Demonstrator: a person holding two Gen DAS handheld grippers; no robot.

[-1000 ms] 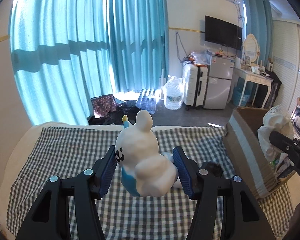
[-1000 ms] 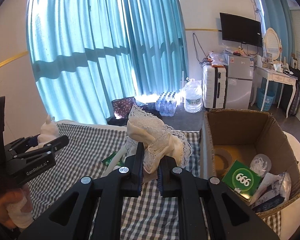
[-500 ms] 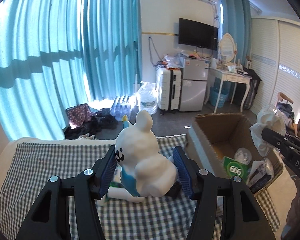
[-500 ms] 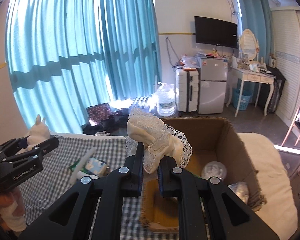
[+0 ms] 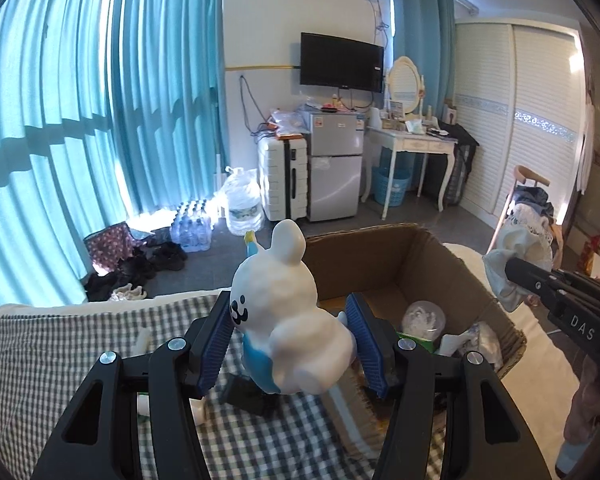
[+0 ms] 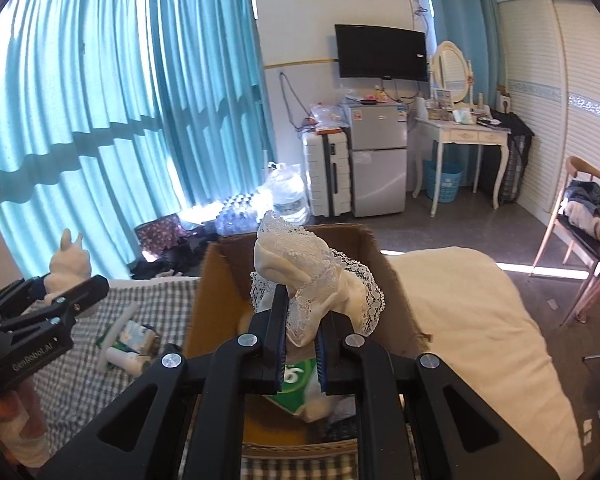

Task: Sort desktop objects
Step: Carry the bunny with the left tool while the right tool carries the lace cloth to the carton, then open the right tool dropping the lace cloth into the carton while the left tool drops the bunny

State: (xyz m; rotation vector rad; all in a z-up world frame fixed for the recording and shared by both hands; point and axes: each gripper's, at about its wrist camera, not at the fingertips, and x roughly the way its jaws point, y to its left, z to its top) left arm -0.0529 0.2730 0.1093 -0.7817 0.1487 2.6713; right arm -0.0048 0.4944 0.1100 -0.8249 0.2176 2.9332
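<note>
My left gripper (image 5: 290, 342) is shut on a white bunny figurine (image 5: 288, 316) with a blue belly, held above the checked tablecloth (image 5: 60, 360) just left of the cardboard box (image 5: 384, 260). My right gripper (image 6: 302, 344) is shut on a cream lace cloth (image 6: 312, 272) and holds it over the open cardboard box (image 6: 224, 284). The right gripper with the cloth shows at the right edge of the left wrist view (image 5: 516, 256). The left gripper with the bunny shows at the left of the right wrist view (image 6: 70, 256).
The box holds a green packet (image 6: 296, 376), a clear round item (image 5: 422, 316) and other bits. On the cloth lie a small white bottle (image 6: 126, 360), a wrapped pack (image 6: 140, 332) and a black object (image 5: 248, 394). A cream cushion (image 6: 472, 320) lies right of the box.
Both grippers have swung right toward the box. The right gripper with the lace cloth now hangs over the box opening; the left gripper carried the bunny to the box's left side.
</note>
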